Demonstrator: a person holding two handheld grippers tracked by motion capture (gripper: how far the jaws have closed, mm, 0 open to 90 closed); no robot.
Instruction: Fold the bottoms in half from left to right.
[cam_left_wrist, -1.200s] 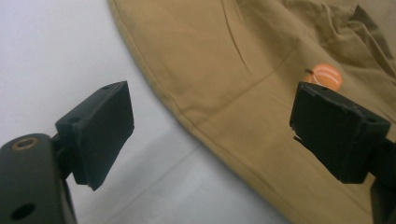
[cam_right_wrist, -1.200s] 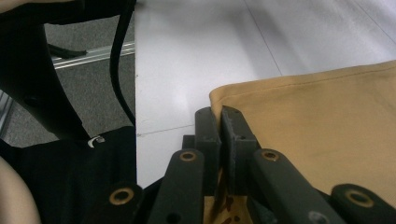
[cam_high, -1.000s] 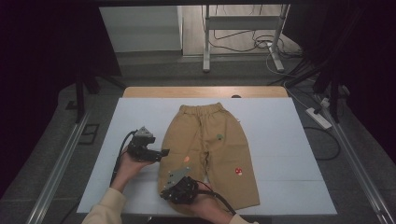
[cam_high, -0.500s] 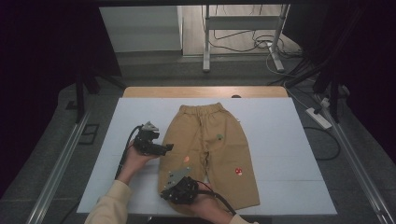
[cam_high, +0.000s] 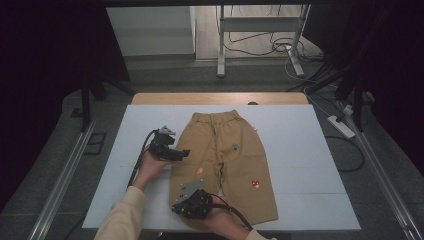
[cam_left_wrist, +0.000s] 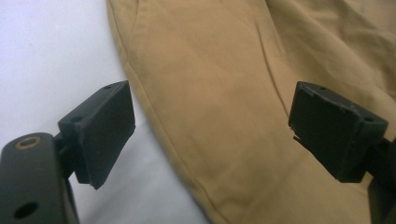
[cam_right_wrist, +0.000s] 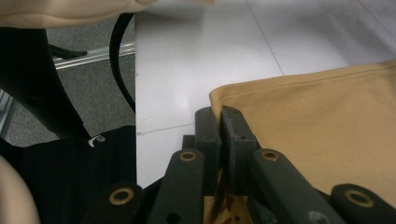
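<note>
Shorts (cam_high: 220, 165): 1 pr, tan cotton, child-size, elastic waist. Laid flat, front up, on white surface (cam_high: 300, 150); waist at far end, legs toward near edge, approx. centred. Small motifs on front: green nr hip, orange on left leg, red/white mushroom on right leg. Left leg hem corner pinched in right gripper (cam_high: 192, 202) at near edge. Left outer seam lies smooth, light creasing across fabric.

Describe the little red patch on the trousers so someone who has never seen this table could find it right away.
Start at the white table top, where tan trousers lie flat with the waistband at the far end. Go down the leg on the picture's right, past the knee. The red patch sits there, lower than the green mark and the orange one, and it is the only red one.
</note>
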